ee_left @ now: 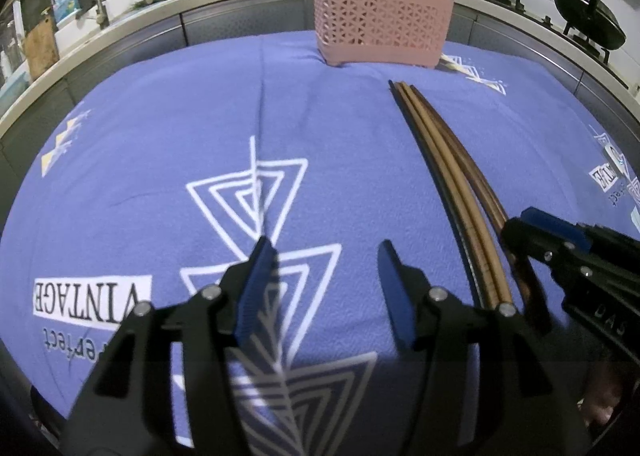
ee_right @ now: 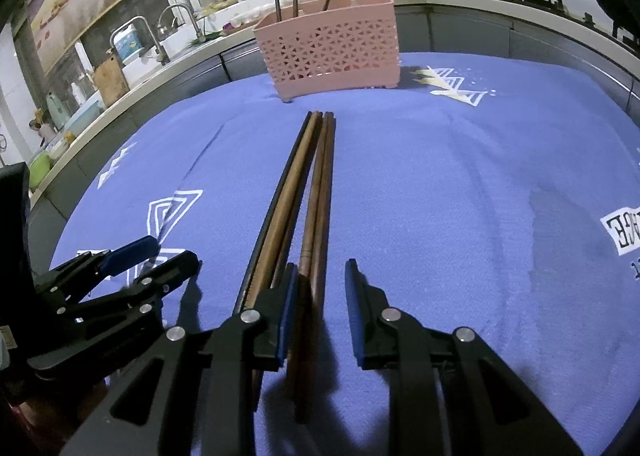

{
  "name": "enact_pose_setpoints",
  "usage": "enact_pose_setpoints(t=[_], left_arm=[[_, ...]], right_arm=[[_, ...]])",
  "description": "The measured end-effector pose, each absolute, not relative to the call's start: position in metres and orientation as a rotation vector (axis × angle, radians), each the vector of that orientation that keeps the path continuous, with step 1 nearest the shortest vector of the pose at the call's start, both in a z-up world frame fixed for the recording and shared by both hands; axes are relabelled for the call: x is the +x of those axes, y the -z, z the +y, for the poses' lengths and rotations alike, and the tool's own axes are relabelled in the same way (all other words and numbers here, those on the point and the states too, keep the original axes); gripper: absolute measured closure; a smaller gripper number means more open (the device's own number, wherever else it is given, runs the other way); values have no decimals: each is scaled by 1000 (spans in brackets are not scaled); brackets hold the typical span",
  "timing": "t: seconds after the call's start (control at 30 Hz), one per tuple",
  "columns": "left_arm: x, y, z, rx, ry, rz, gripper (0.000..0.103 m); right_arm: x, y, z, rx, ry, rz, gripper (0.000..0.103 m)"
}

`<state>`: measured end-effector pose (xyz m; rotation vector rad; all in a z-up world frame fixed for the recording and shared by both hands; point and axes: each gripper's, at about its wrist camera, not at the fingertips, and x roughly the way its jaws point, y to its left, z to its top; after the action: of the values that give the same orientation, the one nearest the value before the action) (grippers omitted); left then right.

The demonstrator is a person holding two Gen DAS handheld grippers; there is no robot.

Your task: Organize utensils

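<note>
done: three chopsticks stand in the pink basket (ee_right: 328,52) at the cloth's far edge | left: bundle of chopsticks (ee_right: 308,184) lying on the blue cloth (ee_right: 460,196), tips toward the basket | left gripper (ee_left: 324,288): jaws apart, empty, beside the bundle | right gripper (ee_right: 322,308): narrow gap around the bundle's near ends, right pad clear, no grip yet
</note>
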<state>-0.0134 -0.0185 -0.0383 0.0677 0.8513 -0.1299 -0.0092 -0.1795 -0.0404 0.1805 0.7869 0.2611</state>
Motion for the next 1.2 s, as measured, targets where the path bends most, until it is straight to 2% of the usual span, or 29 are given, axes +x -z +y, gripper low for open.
enact_pose_setpoints(t=[0.87,1.2], left_arm=[[-13,39,-18,63,123,865,50],[-10,37,-23,70,128,889,43]], right_arm=[[-11,42,-187,175,-229,765,80],[-14,44,-177,109,-237,759,80]])
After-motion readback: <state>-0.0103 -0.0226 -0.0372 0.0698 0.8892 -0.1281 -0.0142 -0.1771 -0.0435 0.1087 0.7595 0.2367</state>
